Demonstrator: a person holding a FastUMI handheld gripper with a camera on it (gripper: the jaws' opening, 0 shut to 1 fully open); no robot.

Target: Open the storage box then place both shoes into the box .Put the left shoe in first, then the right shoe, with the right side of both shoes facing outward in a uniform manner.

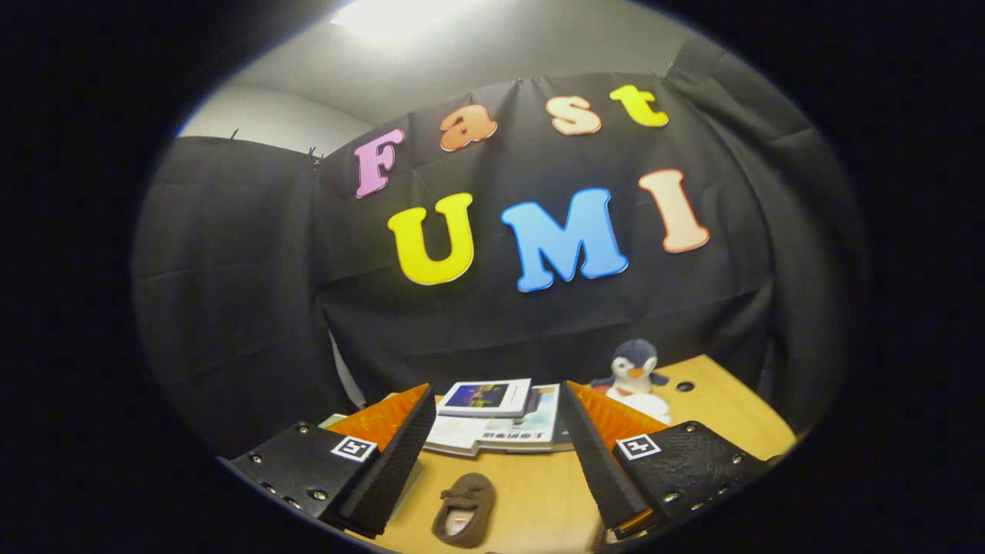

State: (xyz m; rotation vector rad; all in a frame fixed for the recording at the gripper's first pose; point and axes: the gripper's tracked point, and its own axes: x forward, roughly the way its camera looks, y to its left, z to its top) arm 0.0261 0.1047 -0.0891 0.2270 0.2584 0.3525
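Our fingers [492,454] are wide open and hold nothing. A brown shoe [464,509] lies between them on the desk [539,492]. We should lower slowly and grip its side evenly.

A ceiling lamp [385,15] overhead blows out to a white glare and lights the pale ceiling around it. The black cloth wall [231,308] soaks up light and falls dim toward its sides. The wooden table [539,492] is evenly, warmly lit with soft shadows. Fisheye distortion bows straight lines; focus softens toward the rim, blurring the brown shoe [464,509].
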